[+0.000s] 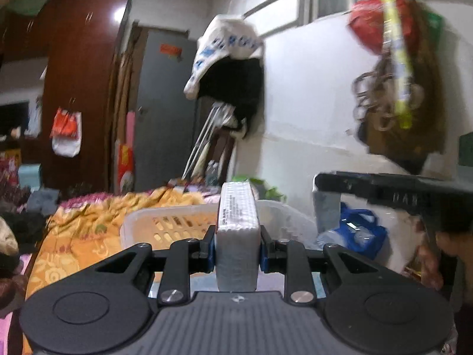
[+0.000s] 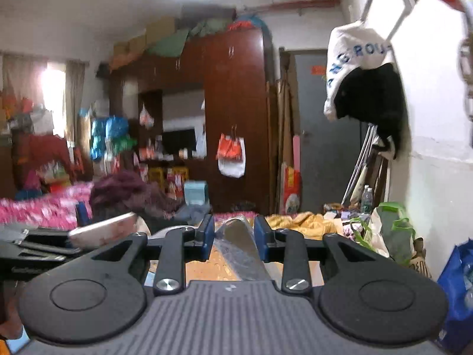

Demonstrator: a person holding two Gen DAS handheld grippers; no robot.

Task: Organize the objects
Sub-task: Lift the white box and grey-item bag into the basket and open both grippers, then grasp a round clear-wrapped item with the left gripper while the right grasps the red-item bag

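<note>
Left wrist view: left gripper (image 1: 238, 248) was clamped on a white wrapped pack (image 1: 237, 230), pads (image 1: 210, 251) pressing its two flat sides. Pack stood on its narrow edge, long axis running straight away from the camera, far end aimed over the basket (image 1: 139, 224). Pack sat above the basket's near rim, not in it. Basket rested on the yellow blanket (image 1: 88, 222), just left of the white wall. The other gripper's black body (image 1: 393, 192) showed to the right of the basket, raised.

Right wrist view: right gripper (image 2: 233, 236) was closed on a thing in clear crinkly film (image 2: 239, 245), grey inside; couldn't tell what it was. It ran lengthwise between the jaws, far tip pointing away and slightly left, near end passing under the gripper body. Basket wasn't visible here; the yellow blanket (image 2: 304, 222) lay just beyond the tip.

Step, my read: both items picked and in carry, placement not yet done. Next move probably needs each gripper brought over the basket, lowered inside the rim, then released one at a time so they don't collide. Pack's long axis should line up with the basket's long side to lie flat.
</note>
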